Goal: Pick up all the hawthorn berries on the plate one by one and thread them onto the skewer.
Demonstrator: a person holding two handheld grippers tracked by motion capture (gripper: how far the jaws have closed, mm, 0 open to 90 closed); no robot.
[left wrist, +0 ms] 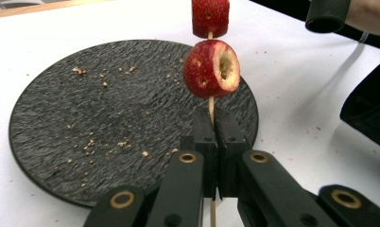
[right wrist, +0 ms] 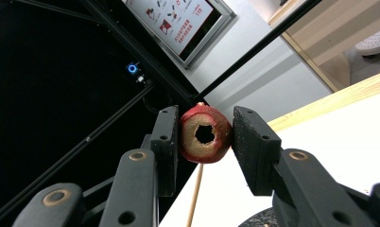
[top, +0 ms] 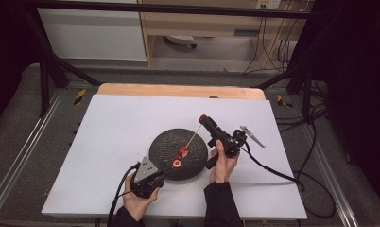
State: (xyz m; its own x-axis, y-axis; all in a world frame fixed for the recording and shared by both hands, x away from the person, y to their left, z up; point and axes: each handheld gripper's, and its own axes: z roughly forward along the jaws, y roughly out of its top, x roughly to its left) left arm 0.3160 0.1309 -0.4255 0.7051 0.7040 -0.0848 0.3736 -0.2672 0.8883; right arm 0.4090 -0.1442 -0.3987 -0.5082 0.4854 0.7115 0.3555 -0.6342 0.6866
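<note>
Wooden skewer point(top: 194, 136), thin and pale, runs diagonally over the round black plate point(top: 162, 142), and each end is in a gripper. Left gripper point(left wrist: 211, 124) has its jaws pinched together on the stick's lower end, just below two red fruit pieces threaded on it. The nearer fruit piece point(left wrist: 211, 69) is roundish with glossy red skin, a few small holes and a hollowed pale core facing sideways; the second fruit piece point(left wrist: 210, 17) sits right above it on the stick, cut flat. Right gripper point(right wrist: 205, 135) is up at the far end, clamped on a third fruit piece point(right wrist: 204, 134), with the black jaws pressing either side. That one shows a cream-coloured cut face with a dark hole in the middle, and the stick comes out underneath it. Plate looks like rough slate, matte and ripply, with tan crumbs scattered on it. It sits on the white tabletop point(top: 112, 127), and the fruit hangs above its right half.
</note>
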